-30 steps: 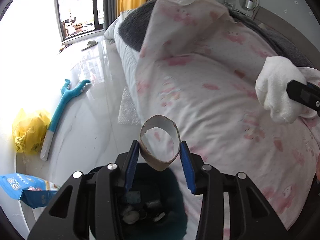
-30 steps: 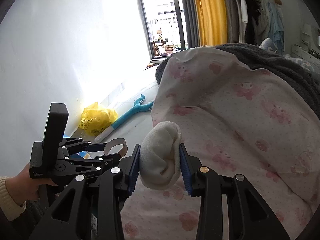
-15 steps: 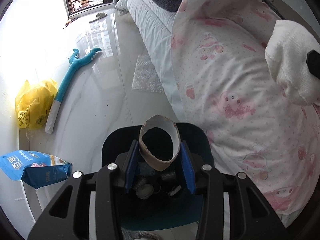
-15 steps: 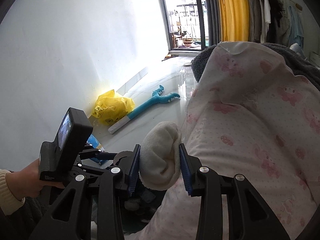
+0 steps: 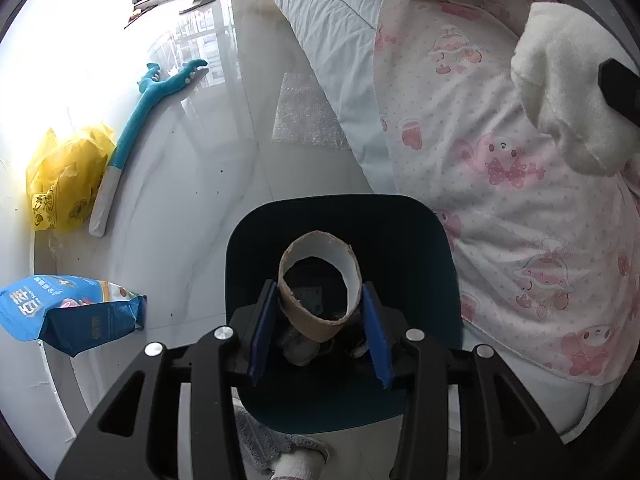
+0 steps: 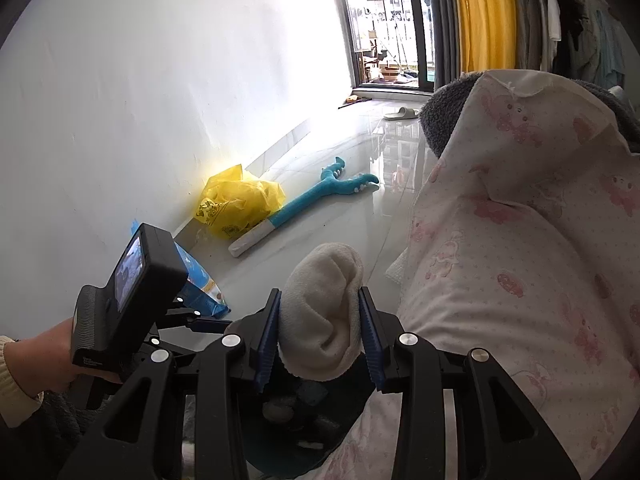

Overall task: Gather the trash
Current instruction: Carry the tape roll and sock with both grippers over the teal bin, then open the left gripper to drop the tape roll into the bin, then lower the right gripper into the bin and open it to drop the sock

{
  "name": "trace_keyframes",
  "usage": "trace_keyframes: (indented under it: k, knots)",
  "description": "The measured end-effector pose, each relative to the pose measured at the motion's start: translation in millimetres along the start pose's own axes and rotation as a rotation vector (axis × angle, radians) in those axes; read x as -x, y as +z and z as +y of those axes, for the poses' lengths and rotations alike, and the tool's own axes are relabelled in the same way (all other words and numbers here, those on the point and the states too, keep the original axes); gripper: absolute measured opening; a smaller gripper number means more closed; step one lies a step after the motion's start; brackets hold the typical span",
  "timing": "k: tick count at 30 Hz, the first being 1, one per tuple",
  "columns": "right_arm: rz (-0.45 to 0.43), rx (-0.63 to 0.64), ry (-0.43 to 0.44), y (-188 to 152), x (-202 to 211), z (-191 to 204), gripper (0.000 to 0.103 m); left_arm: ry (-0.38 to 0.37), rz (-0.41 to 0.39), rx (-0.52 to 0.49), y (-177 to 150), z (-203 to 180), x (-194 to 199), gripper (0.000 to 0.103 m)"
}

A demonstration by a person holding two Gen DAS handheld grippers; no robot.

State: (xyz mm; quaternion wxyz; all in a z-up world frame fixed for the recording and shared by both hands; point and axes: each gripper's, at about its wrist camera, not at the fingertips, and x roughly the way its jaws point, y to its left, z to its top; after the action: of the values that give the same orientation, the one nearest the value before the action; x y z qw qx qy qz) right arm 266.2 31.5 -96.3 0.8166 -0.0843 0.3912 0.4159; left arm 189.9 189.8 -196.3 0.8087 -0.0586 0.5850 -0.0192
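A brown cardboard tube (image 5: 310, 326) is pinched sideways between the blue pads of my left gripper (image 5: 319, 292), which is shut on it. The tube hangs right over the dark teal trash bin (image 5: 400, 216), where some scraps lie at the bottom. My right gripper (image 6: 320, 300) is shut on a white sock (image 6: 320, 320) and sits just above and beside the bin (image 6: 280, 456), at the bed's edge. In the left wrist view the sock (image 5: 568, 92) shows at the upper right. A hand (image 6: 44, 356) holds the left gripper's body (image 6: 132, 292).
The bed with a pink patterned quilt (image 5: 500, 160) borders the bin on the right. On the glossy floor lie a yellow plastic bag (image 5: 64, 176), a long blue plush toy (image 5: 136, 120), a blue snack bag (image 5: 68, 308) and a sheet of bubble wrap (image 5: 304, 116).
Both grippers moved off the bed toward the floor and tipped down. The bin now lies fully under the tube, and the sock has come closer to it. Both grips stayed the same.
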Motion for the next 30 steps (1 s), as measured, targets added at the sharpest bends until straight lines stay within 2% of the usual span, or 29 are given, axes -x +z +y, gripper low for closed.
trace_keyframes:
  k: [3,5,10,15,24,28,30]
  knots:
    - [0.016,-0.002,0.010,-0.8,-9.9,6.8,0.038,-0.003,0.001,0.005,-2.8,7.1,1.5,0.046]
    - [0.030,-0.005,0.018,-1.7,-16.4,9.7,0.038,0.001,-0.005,0.006,-4.4,10.9,4.1,0.061]
    - [0.075,-0.017,0.018,-5.0,-36.9,10.7,0.038,-0.016,-0.076,0.025,-4.6,23.2,20.5,0.072]
    - [0.132,-0.030,0.012,-11.6,-57.3,12.1,0.038,-0.030,-0.154,0.044,-3.8,31.3,37.3,0.075]
    - [0.267,-0.047,0.002,-29.3,-95.9,22.4,0.038,-0.011,-0.311,0.061,-2.8,43.9,65.9,0.079]
    - [0.322,-0.048,-0.002,-37.0,-110.7,26.0,0.038,0.003,-0.380,0.060,-3.6,45.6,77.1,0.086]
    - [0.343,-0.045,-0.002,-39.2,-116.1,28.1,0.038,0.007,-0.404,0.060,-4.3,46.4,81.5,0.086]
